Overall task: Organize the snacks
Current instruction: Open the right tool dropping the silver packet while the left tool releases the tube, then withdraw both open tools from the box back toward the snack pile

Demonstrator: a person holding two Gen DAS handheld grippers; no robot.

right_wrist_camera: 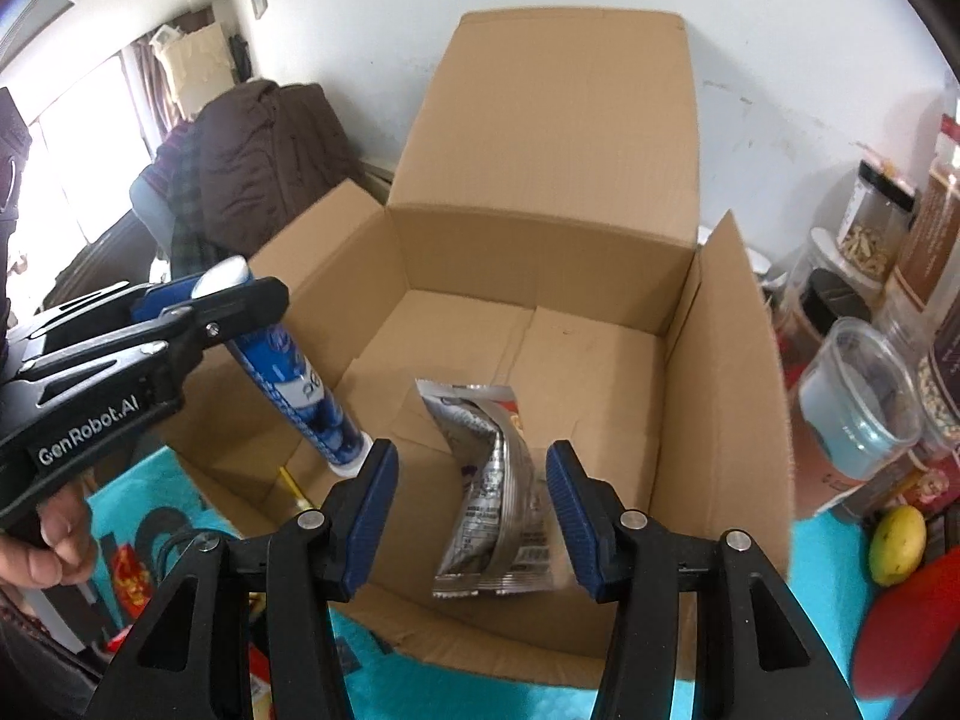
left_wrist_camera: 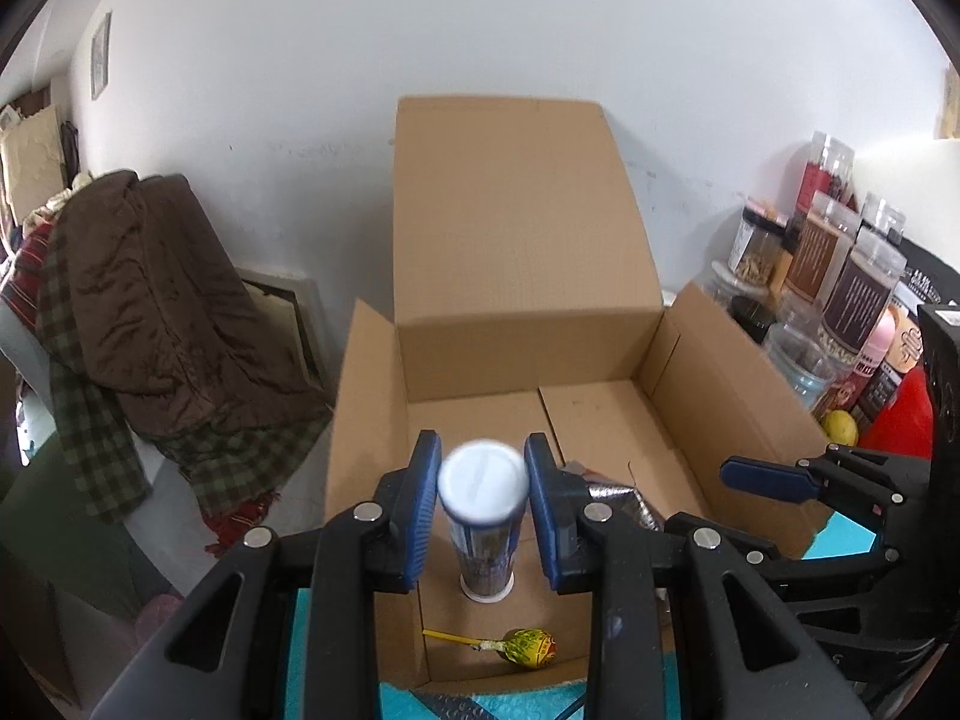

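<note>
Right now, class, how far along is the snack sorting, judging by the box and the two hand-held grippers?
Done: a lollipop and a silver packet lie in the cardboard box. In hand: the left hand-held gripper clamps a blue tube standing in the box; the right hand-held gripper is open above the packet. Left: a yellow fruit outside.

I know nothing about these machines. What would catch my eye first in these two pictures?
Probably the big open cardboard box filling the middle, its back flap standing up against the white wall. Over its left part, the left gripper is shut on a tall blue tube with a white cap, held upright. The right gripper hangs open above a silver snack pouch lying in the box.
</note>
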